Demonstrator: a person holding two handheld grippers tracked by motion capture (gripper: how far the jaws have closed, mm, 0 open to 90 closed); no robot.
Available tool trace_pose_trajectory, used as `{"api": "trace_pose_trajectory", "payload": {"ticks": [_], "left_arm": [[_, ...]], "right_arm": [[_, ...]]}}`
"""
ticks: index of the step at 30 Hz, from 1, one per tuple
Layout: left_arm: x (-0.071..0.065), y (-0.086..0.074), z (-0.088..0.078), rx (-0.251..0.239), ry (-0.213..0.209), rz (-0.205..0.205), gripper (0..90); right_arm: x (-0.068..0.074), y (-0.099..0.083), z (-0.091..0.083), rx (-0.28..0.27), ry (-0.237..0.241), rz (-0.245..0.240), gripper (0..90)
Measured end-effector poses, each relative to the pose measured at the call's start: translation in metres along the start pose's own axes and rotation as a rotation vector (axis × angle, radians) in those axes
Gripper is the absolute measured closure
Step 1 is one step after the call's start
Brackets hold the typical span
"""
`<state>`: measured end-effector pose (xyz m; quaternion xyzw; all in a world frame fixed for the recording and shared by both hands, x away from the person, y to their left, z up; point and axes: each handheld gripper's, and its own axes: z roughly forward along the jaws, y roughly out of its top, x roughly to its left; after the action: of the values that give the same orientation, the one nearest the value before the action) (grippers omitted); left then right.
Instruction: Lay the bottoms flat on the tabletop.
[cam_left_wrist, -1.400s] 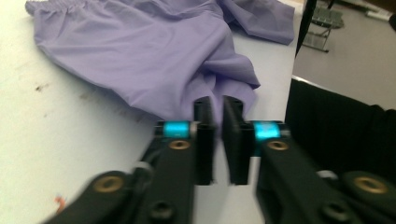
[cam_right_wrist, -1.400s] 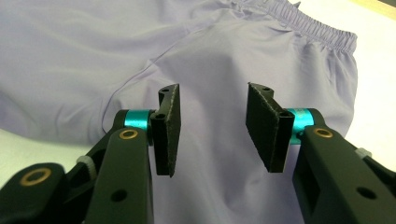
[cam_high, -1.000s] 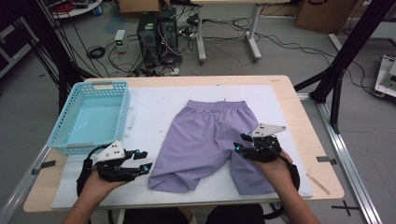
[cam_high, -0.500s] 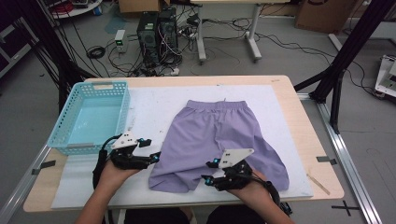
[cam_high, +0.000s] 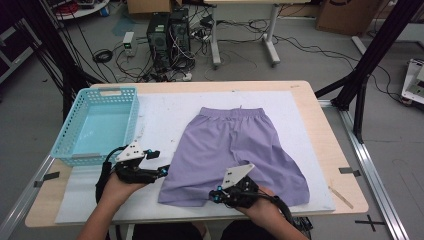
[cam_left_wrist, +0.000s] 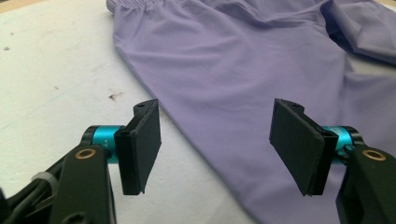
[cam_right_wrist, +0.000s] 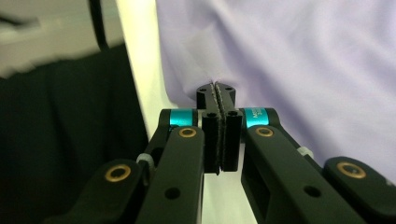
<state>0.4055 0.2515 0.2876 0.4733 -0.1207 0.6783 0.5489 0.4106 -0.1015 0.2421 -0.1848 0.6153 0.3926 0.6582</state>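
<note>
**Right fingers pinching hem of shorts, left fingers spread beside the other leg**

Pressed together at the near hem of the purple shorts (cam_right_wrist: 289, 60), right gripper (cam_right_wrist: 218, 95) fingers (cam_right_wrist: 208, 135) with a thin fold of cloth nipped between the pads; just closed down onto that fold. Seen from above, right gripper (cam_high: 220, 192) at the near edge of the table (cam_high: 320, 100), over the hem of the shorts' left-hand leg, hand (cam_high: 262, 207) coming in from below.

Spread wide, left gripper (cam_left_wrist: 215, 140) fingers (cam_left_wrist: 142, 144), nothing between the pads, touching nothing. Outer edge of the shorts (cam_left_wrist: 233, 70) running slantwise through the gap beneath them, one finger over the white mat (cam_left_wrist: 51, 79), the other over purple cloth. From above, left gripper (cam_high: 155, 167) just beside the left edge of the shorts (cam_high: 235, 145), near the near-left part of the table.

Shorts flat on the white mat (cam_high: 165, 115), waistband toward the far edge, both legs toward the near edge, roughly mid-table. Light blue basket (cam_high: 107, 95) at the left edge of the table, well apart from the shorts, just beyond the left hand (cam_high: 120, 185).
</note>
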Motion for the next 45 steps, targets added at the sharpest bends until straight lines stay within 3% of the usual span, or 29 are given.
{"api": "trace_pose_trajectory", "payload": {"ticks": [2,4,5,6,8,13,16,17,20,22,25,28,30,31,32,33,34,37,42,45], "left_arm": [[0.001,0.0,-0.002,-0.007,0.008,-0.006,33.7],[0.003,0.001,-0.003,-0.009,0.011,-0.005,33.8],[0.003,0.001,-0.003,-0.007,0.013,-0.004,33.7],[0.003,0.001,-0.003,-0.003,0.013,-0.004,33.7],[0.002,0.001,-0.002,0.001,0.01,0.001,33.7],[-0.003,0.002,0.004,0.015,-0.002,-0.009,33.7],[-0.009,0.001,0.008,0.038,-0.029,-0.013,33.8],[-0.012,0.0,0.008,0.049,-0.036,-0.011,33.9],[-0.024,-0.004,0.006,0.086,-0.07,0.031,35.6],[-0.031,-0.006,0.001,0.08,-0.091,0.046,38.2],[-0.041,-0.009,-0.005,0.067,-0.149,0.082,48.3],[-0.053,-0.013,-0.002,0.083,-0.212,0.127,54.1],[-0.059,-0.019,0.006,0.127,-0.248,0.153,57.4],[-0.062,-0.023,0.011,0.175,-0.26,0.17,63.5],[-0.064,-0.029,0.018,0.257,-0.257,0.205,70.9],[-0.064,-0.031,0.017,0.221,-0.249,0.207,77.6],[-0.062,-0.032,0.016,0.226,-0.261,0.182,89.2],[-0.056,-0.028,0.005,0.232,-0.258,0.188,89.1],[-0.039,-0.029,-0.028,0.121,-0.252,0.1,89.2],[-0.035,-0.035,-0.036,0.124,-0.251,0.08,88.9]], "right_arm": [[0.0,-0.002,-0.02,-0.052,0.025,0.047,90.0],[0.0,-0.007,-0.031,-0.064,0.044,0.071,90.0],[0.0,-0.012,-0.035,-0.054,0.051,0.081,84.7],[0.0,-0.016,-0.037,-0.052,0.047,0.083,72.4],[-0.003,-0.023,-0.041,-0.045,0.035,0.128,67.2],[-0.016,-0.028,-0.058,-0.081,-0.081,0.118,63.4],[-0.027,-0.034,-0.069,-0.079,-0.156,0.158,62.9],[-0.032,-0.039,-0.075,-0.076,-0.204,0.166,62.9],[-0.046,-0.057,-0.09,-0.06,-0.284,0.228,62.9],[-0.052,-0.068,-0.097,-0.063,-0.315,0.263,62.9],[-0.057,-0.079,-0.104,-0.084,-0.347,0.306,62.9],[-0.059,-0.08,-0.105,-0.101,-0.353,0.313,62.9],[-0.059,-0.078,-0.102,-0.101,-0.348,0.309,62.9],[-0.059,-0.077,-0.101,-0.099,-0.345,0.305,62.9],[-0.058,-0.076,-0.099,-0.095,-0.343,0.301,62.9],[-0.057,-0.075,-0.097,-0.091,-0.337,0.29,62.9],[-0.056,-0.074,-0.096,-0.091,-0.336,0.291,62.9],[-0.057,-0.073,-0.096,-0.088,-0.339,0.285,63.0],[-0.062,-0.078,-0.101,-0.095,-0.355,0.303,63.4],[-0.065,-0.084,-0.102,-0.086,-0.362,0.32,63.4]]}}
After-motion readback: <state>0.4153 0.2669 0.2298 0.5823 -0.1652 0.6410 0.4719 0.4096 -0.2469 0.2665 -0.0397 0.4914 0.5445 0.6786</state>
